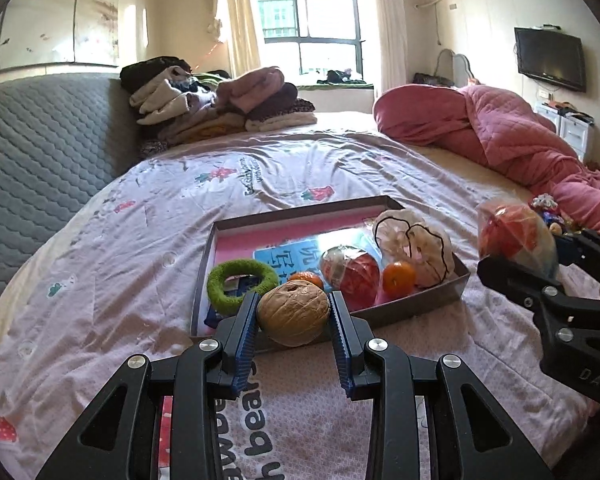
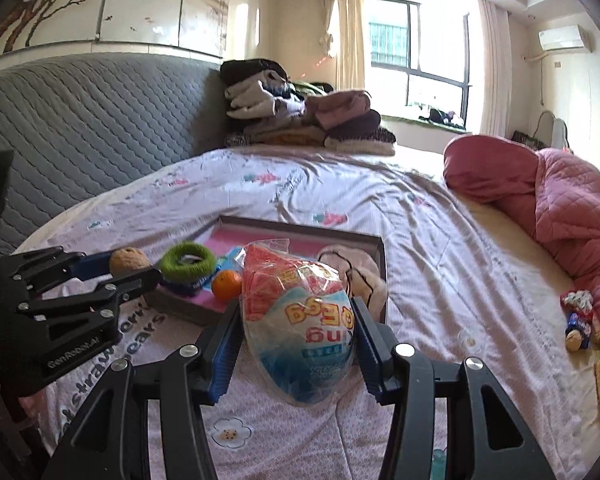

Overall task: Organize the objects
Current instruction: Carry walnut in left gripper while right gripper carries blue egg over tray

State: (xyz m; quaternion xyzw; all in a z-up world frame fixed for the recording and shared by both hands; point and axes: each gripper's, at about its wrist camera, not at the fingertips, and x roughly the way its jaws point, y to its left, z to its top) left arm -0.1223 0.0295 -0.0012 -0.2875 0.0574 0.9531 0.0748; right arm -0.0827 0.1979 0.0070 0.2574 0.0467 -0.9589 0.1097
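Your left gripper [image 1: 293, 316] clamps the walnut [image 1: 293, 307] above the bed, just short of the tray [image 1: 416, 309] | hard, light, round: squeeze across its middle | your right gripper [image 2: 296, 326] clamps the wrapped toy egg [image 2: 298, 320]: slick crinkly film, hold its widest part.

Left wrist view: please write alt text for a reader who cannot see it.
The left gripper holds a walnut above a bed, just in front of a shallow box containing a green ring, two oranges and wrapped items. At right, the right gripper holds a plastic-wrapped toy egg.
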